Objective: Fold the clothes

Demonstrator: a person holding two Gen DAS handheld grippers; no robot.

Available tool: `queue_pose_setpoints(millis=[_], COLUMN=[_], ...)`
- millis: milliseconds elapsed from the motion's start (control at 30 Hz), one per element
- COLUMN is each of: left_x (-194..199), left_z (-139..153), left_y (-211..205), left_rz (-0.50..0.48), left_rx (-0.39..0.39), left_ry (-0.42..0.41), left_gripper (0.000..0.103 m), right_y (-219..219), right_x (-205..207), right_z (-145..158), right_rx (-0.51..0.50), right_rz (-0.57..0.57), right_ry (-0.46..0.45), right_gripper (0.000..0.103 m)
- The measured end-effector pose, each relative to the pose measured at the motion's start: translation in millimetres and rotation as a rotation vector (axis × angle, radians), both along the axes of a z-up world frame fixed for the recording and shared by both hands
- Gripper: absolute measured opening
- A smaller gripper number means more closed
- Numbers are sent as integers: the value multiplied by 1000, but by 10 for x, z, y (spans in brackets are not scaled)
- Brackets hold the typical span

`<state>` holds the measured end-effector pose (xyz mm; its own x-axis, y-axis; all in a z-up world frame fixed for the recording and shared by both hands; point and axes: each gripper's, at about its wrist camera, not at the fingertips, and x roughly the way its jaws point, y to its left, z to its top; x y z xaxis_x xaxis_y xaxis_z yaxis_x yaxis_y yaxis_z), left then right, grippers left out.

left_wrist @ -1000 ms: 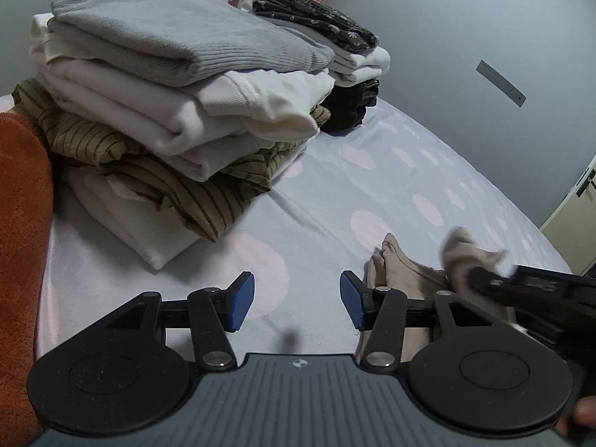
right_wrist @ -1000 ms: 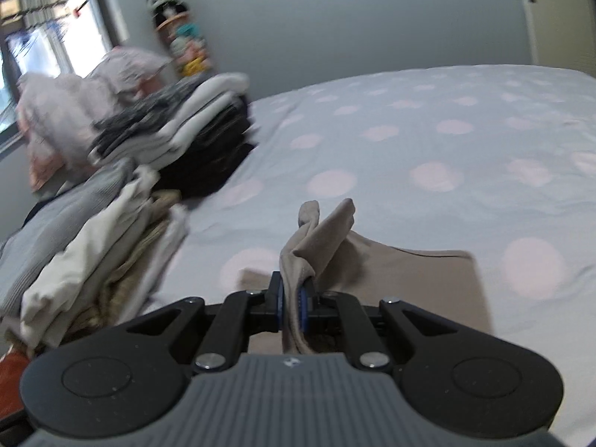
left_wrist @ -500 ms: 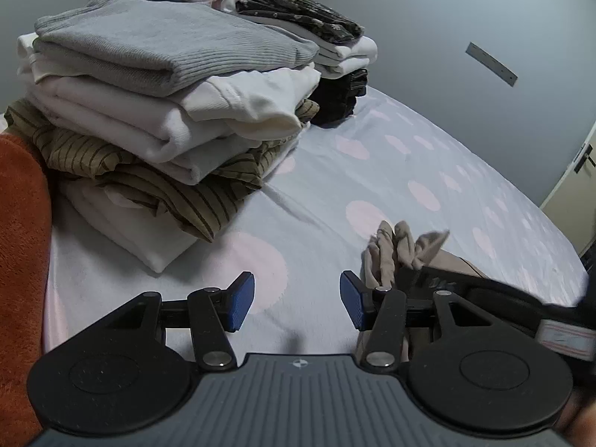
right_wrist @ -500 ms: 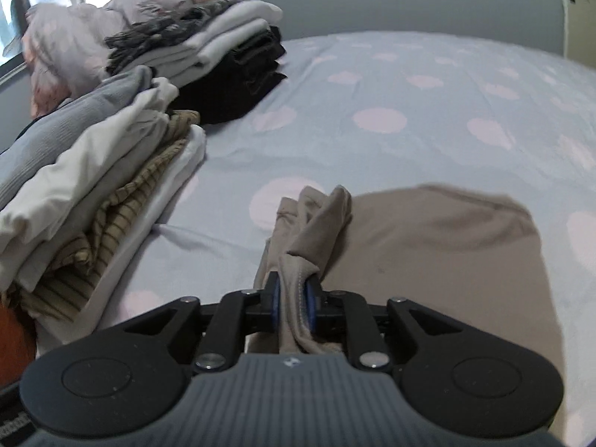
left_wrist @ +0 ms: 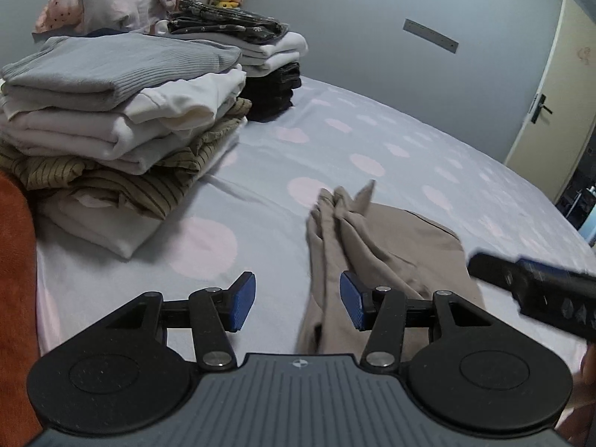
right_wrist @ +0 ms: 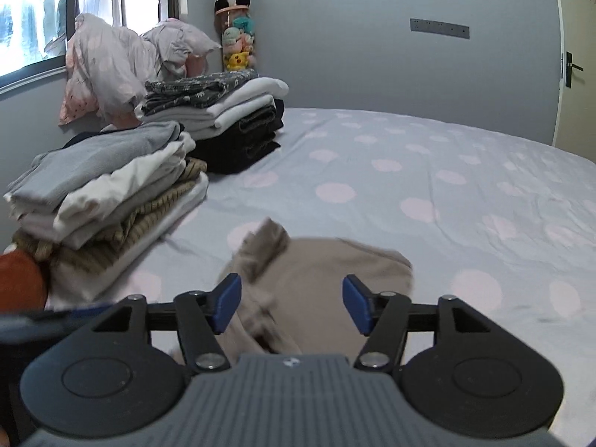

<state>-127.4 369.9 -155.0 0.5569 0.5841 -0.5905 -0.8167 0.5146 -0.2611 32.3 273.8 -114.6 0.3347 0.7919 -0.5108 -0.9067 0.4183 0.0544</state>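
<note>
Beige garment (left_wrist: 395, 246) lies on the bed (left_wrist: 428, 156), flat for the most part, w/ one bunched, creased strip along its left edge ending in a small peaked tuft at the far end. Long axis of that strip runs fore-aft, i.e. away from both cameras. Rel. to the left gripper (left_wrist: 298, 301): cloth sits ahead and to the right, its near end just past the right-hand finger; fingers spread wide, nothing between them. Rel. to the right gripper (right_wrist: 290, 305): cloth (right_wrist: 327, 272) lies straight ahead and below, centred betw. the fingers, which are likewise spread and hold nothing. Judgement: right gripper is the better placed for the flat panel; left is nearer the bunched edge. Whether the piece counts as fully folded cannot be settled: outline is roughly compact but the ridge is untidy, so it fits either a fold part-made or one just laid down. Fabric looks thin, soft, matte; likely to slump when lifted. Two stacks of folded clothes (left_wrist: 123, 111) stand to the left, well apart from the beige piece.
</note>
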Motion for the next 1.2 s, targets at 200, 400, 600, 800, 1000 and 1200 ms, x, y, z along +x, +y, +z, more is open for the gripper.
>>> queue_pose_setpoints(millis=[200, 400, 600, 800, 1000, 1200], left_x=[-103, -91, -78, -141, -269, -379], left_z=[17, -38, -41, -9, 31, 66], left_y=[-159, -248, -231, -165, -63, -2], left_rz=[6, -12, -21, 33, 119, 149], left_rx=[-26, -51, -60, -29, -26, -37], left_ry=[-3, 30, 62, 94, 63, 28], left_gripper=[59, 66, 67, 67, 67, 67], right_y=[-443, -604, -517, -362, -310, -195], right_x=[25, -9, 18, 40, -280, -701], right_z=[-149, -258, -292, -433, -346, -280], right_rx=[-42, -55, -33, -71, -53, -61], right_rz=[-33, -24, 2, 18, 171, 352], right_ry=[62, 82, 115, 174, 115, 23], right_gripper=[71, 71, 63, 16, 8, 7])
